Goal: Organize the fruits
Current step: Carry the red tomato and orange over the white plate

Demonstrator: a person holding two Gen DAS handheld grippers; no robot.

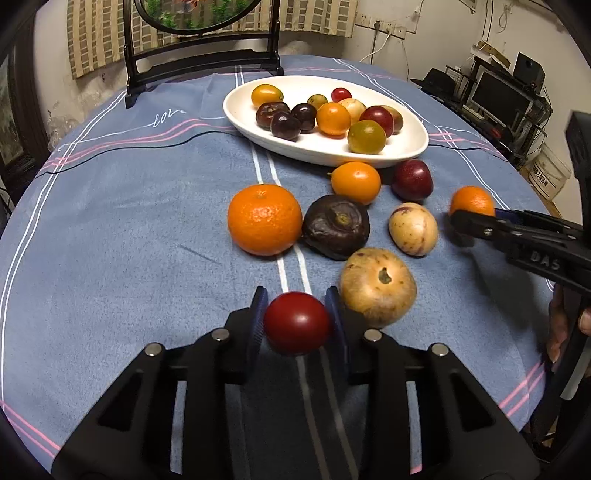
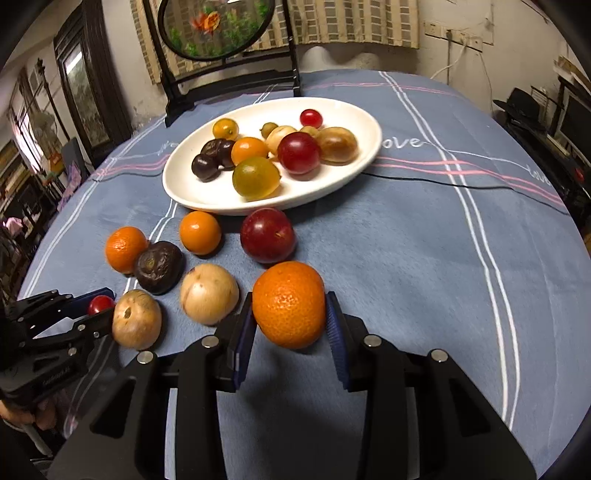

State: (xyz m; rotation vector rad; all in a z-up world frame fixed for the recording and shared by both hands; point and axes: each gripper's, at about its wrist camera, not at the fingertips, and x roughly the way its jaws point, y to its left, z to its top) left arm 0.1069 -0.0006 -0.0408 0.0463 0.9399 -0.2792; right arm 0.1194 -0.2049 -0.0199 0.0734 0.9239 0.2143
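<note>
My left gripper (image 1: 297, 321) is shut on a small red tomato (image 1: 296, 323) low over the blue cloth, and it shows at the left edge of the right wrist view (image 2: 99, 306). My right gripper (image 2: 290, 314) is shut on a small orange (image 2: 289, 304), its blue pads pressed to both sides; in the left wrist view it reaches in from the right (image 1: 472, 218). On the cloth lie another orange (image 1: 264, 219), a dark wrinkled fruit (image 1: 336, 226), two tan fruits (image 1: 377, 287) (image 1: 413, 229), a kumquat (image 1: 355, 182) and a red plum (image 1: 412, 180). Behind them stands a white oval plate (image 1: 406, 147) with several small fruits.
A dark wooden stand with a round painted panel (image 2: 218, 29) rises at the table's far edge behind the plate. Shelves with a monitor (image 1: 498, 96) and a white bucket (image 1: 550, 173) stand off the table to the right. A hand (image 1: 565, 325) holds the right gripper's handle.
</note>
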